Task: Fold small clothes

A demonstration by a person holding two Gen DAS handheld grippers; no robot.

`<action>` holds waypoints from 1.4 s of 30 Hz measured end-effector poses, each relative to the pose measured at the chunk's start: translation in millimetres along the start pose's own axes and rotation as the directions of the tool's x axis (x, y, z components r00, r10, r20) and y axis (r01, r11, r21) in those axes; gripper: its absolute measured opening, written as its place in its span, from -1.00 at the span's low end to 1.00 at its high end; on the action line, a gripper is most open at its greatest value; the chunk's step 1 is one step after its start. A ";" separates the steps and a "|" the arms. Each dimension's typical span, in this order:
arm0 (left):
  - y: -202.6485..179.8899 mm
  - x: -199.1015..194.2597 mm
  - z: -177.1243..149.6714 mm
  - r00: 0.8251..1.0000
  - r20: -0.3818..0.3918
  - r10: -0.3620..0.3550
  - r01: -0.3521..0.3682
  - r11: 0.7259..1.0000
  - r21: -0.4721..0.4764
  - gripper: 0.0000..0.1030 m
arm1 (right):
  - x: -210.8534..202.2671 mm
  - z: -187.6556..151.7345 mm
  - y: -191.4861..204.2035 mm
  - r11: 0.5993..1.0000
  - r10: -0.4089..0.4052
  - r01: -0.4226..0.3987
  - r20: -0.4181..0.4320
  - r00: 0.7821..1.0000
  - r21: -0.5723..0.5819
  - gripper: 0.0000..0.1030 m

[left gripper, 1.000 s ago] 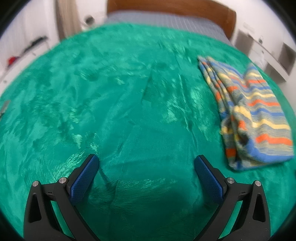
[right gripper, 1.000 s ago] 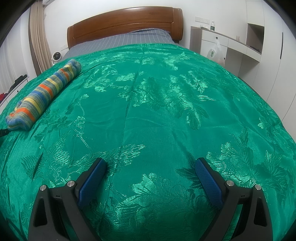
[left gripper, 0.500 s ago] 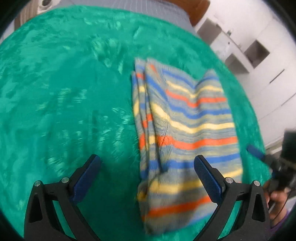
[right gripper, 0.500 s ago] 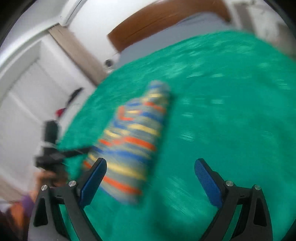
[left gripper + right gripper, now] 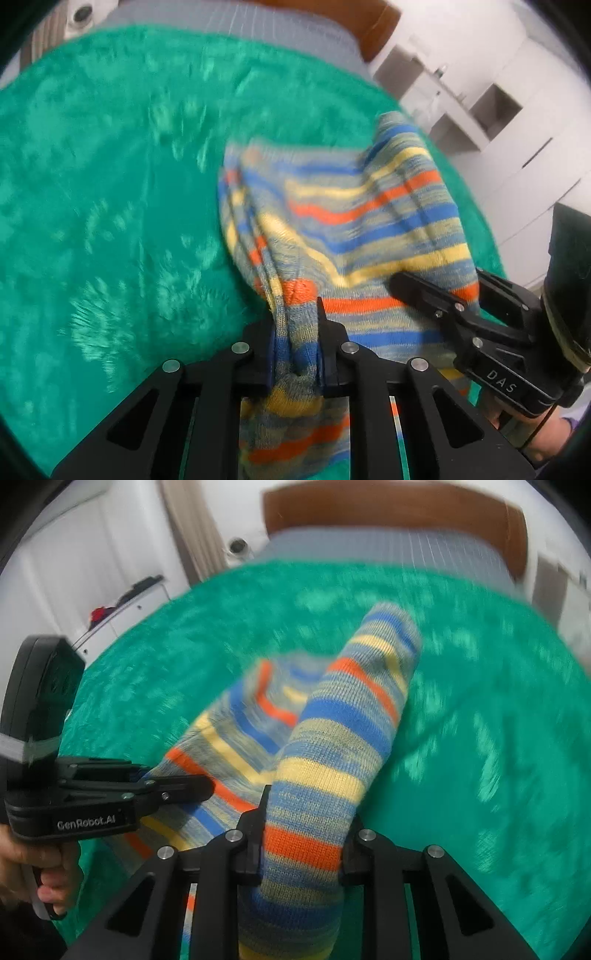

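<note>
both left gripper [image 5: 295,332] and right gripper [image 5: 304,825] just closed on the blurred striped knit [image 5: 354,229], its near end cut off.

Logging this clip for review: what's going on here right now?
A person with a gripper in each hand has picked up a striped knit garment from the green bedspread. The left gripper and right gripper have just been closing, and each now pinches a bunched edge of it. No fold is made yet.
</note>
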State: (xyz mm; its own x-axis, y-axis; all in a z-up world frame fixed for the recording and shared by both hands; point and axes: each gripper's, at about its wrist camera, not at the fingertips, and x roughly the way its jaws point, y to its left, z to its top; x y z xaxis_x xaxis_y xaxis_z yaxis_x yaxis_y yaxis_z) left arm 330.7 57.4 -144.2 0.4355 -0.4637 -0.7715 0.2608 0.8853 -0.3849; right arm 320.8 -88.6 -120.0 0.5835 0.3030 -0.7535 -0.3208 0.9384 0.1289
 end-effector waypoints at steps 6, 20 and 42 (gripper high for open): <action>-21.8 -45.3 -6.4 0.997 0.038 -0.062 0.061 0.998 0.024 -0.61 | -50.8 9.2 -9.3 0.992 0.100 -0.105 0.077 0.992 0.067 -0.50; -56.3 -133.0 -144.2 0.849 0.266 0.456 -0.498 0.859 0.120 0.97 | -134.1 -116.2 -15.5 0.964 -0.254 0.257 -0.059 0.966 0.066 0.91; -130.1 -189.1 -195.9 0.814 0.245 0.527 -0.560 0.823 0.092 0.99 | -254.4 -158.8 78.8 0.931 -0.359 0.356 0.030 0.933 0.076 0.97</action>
State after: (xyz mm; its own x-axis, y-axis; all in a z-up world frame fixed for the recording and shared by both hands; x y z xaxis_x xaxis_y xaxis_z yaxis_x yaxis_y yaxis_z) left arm 45.6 36.5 -47.4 0.7033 0.0806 -0.7063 0.0501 0.9855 0.1623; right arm 28.6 -118.2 -20.6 0.6816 -0.0495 -0.7301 -0.0340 0.9945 -0.0991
